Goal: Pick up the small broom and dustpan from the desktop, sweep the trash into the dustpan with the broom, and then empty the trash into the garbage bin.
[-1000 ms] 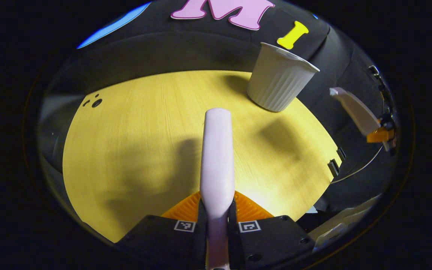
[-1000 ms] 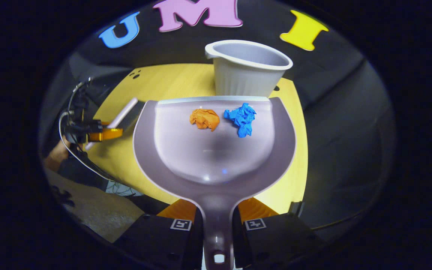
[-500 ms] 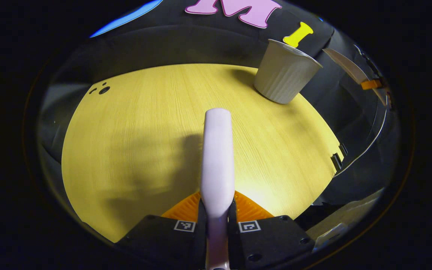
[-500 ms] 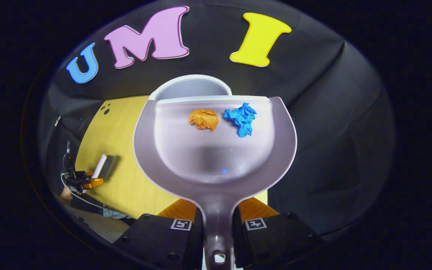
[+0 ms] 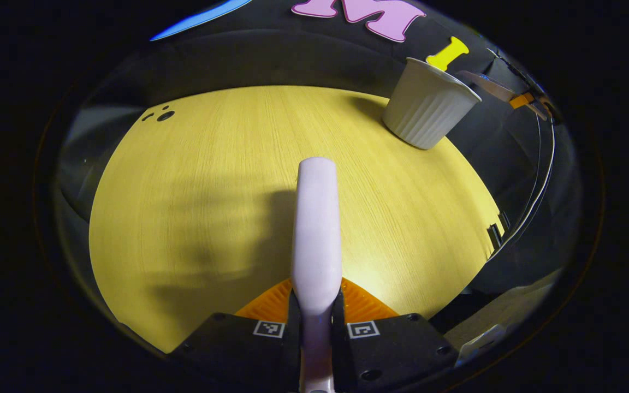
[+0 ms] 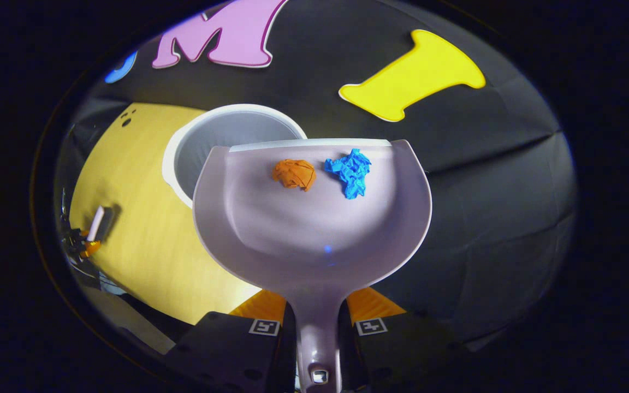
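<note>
With both sets of jaws clamped on their handles, this looks like the emptying step, not the sweeping one. The right gripper (image 6: 317,322) has its jaws closed tight on the dustpan (image 6: 314,229) handle, and the pan is held up in the air with its front lip over the near rim of the garbage bin (image 6: 221,131). The orange paper wad (image 6: 294,173) and the blue paper wad (image 6: 350,172) sit side by side near that front lip (not touching, as far as I can tell). The left gripper (image 5: 316,305) is gripping the small broom (image 5: 316,229) by its handle, held out above the worktop (image 5: 183,191), well apart from the bin (image 5: 429,106) at the far right corner.

My read: sweeping is done, tipping isn't. Next move calls for shifting the pan a bit further over the bin opening, then tilting the front lip down so both wads slide off inside and not onto the worktop. The broom can just hang back.
</note>
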{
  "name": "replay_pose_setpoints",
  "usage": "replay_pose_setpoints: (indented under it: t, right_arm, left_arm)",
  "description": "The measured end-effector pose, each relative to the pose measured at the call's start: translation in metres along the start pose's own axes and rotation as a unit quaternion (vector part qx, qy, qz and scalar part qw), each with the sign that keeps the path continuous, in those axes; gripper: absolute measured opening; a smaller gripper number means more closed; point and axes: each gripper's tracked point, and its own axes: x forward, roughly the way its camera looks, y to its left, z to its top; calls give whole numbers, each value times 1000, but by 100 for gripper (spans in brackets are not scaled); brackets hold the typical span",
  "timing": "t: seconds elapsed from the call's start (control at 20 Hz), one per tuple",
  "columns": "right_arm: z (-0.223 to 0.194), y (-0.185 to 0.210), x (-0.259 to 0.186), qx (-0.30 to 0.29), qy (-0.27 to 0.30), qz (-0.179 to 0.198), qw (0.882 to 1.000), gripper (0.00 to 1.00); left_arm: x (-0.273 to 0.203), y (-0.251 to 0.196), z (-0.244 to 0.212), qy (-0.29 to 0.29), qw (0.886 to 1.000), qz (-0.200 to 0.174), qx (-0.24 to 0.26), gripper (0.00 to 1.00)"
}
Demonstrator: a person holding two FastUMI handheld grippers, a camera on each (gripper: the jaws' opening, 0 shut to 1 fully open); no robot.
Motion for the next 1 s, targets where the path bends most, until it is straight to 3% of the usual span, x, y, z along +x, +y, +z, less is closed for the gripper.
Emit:
replay_pose_setpoints:
  t: [0.1, 0.35, 0.65, 1.0]
  right_arm:
    - [-2, -17, -13, -43, 33, -6, 998, 35]
    - [6, -59, -59, -127, 74, -47, 988, 35]
    - [14, -50, -52, -119, 62, -36, 990, 35]
    - [17, -47, -71, -51, -13, -6, 999, 35]
  left_arm:
    - [0, 4, 1, -1, 1000, 4, 0, 27]
    - [2, 11, -1, 2, 1000, 10, -14, 27]
    - [6, 14, 2, 8, 1000, 20, -9, 27]
    - [5, 10, 13, 6, 1000, 31, 0, 27]
